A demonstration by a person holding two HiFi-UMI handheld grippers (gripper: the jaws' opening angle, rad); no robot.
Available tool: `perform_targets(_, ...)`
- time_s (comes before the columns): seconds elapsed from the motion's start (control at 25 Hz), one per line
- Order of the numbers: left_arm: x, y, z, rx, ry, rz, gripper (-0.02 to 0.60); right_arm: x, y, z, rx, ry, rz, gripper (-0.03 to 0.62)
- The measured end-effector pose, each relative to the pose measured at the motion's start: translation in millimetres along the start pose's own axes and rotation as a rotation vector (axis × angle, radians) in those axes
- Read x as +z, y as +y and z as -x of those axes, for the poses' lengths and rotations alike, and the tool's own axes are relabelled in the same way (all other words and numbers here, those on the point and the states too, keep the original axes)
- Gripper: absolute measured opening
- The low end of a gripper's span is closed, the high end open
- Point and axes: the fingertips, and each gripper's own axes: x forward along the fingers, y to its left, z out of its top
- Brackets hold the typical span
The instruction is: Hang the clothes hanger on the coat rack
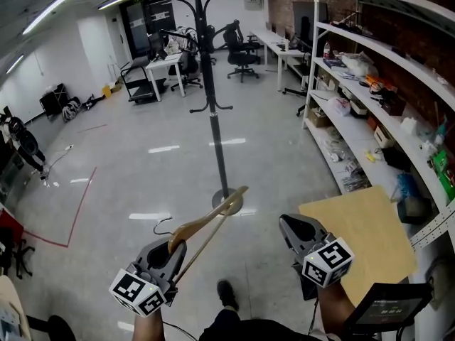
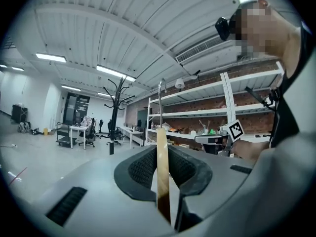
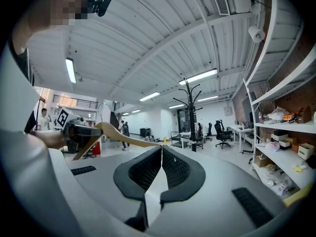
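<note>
A wooden clothes hanger (image 1: 206,224) with a metal hook (image 1: 162,226) is clamped in my left gripper (image 1: 173,250), which is shut on it near the hanger's middle. In the left gripper view the hanger (image 2: 162,167) stands edge-on between the dark pads. The black coat rack (image 1: 213,98) stands ahead on a round base (image 1: 227,203), and shows far off as the coat rack (image 2: 115,113) and the coat rack (image 3: 190,113) in both gripper views. My right gripper (image 1: 293,227) is shut and holds nothing; its view shows the hanger (image 3: 114,135) off to the left.
White shelving (image 1: 370,77) with boxes and clutter lines the right wall. A tan board (image 1: 362,236) lies on the floor at right. Desks and office chairs (image 1: 242,52) stand at the back, beyond the rack. A shoe (image 1: 227,295) shows below.
</note>
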Motion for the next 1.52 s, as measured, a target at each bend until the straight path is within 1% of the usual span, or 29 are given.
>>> perform_targets(0.08,0.2,16.8,-13.5,-0.010,-0.001,-0.003,0.052,0.2,-7.5,-17.4,-0.001,-0.001,0.002,0.008)
perform_targets(0.32,7.9,72.1,-58.9,-0.061,-0.007,-0.016,0.052,18.3,-32.3,-80.2,-0.017,-0.009,0.058,0.008)
perform_targets(0.4,13.7,90.8,-73.3,-0.081,-0.013,-0.015,0.052,24.9,-40.2,-103.5,-0.023,-0.016,0.054,0.008)
perform_targets(0.56,25.3,130.5,-95.0,-0.115,-0.019,-0.028,0.052,33.9,-51.0,-149.4,-0.038,-0.020,0.068,0.008)
perform_targets(0.68,26.8,154.4,-108.9,-0.145,-0.012,-0.033,0.052,36.0,-55.5,-177.8,-0.044,-0.018,0.083,0.008)
perform_targets(0.88,22.0,181.0,-140.5,-0.191,0.036,-0.030,0.052,29.2,-64.4,-212.9,-0.045,0.002,0.064,0.008)
perform_targets(1.0,22.4,189.9,-162.3,-0.218,0.032,-0.018,0.052,28.4,-80.1,-229.9,-0.036,0.001,0.061,0.008)
perform_targets(1.08,25.7,198.3,-179.1,-0.227,0.032,-0.024,0.052,28.2,-92.6,-243.0,-0.031,0.004,0.046,0.008)
perform_targets(1.16,30.5,208.6,-196.4,-0.232,0.038,-0.036,0.052,31.3,-101.4,-259.0,-0.013,0.007,0.041,0.008)
perform_targets(1.28,33.8,224.7,-225.6,-0.237,0.059,-0.026,0.052,44.6,-113.7,-285.0,0.043,-0.014,0.050,0.008)
perform_targets(1.4,39.1,237.4,-259.2,-0.245,0.075,-0.053,0.052,64.1,-130.7,-313.2,0.120,-0.046,0.107,0.009)
perform_targets(1.52,54.4,245.3,-293.9,-0.270,0.073,-0.073,0.052,80.5,-152.2,-340.5,0.202,-0.059,0.155,0.009)
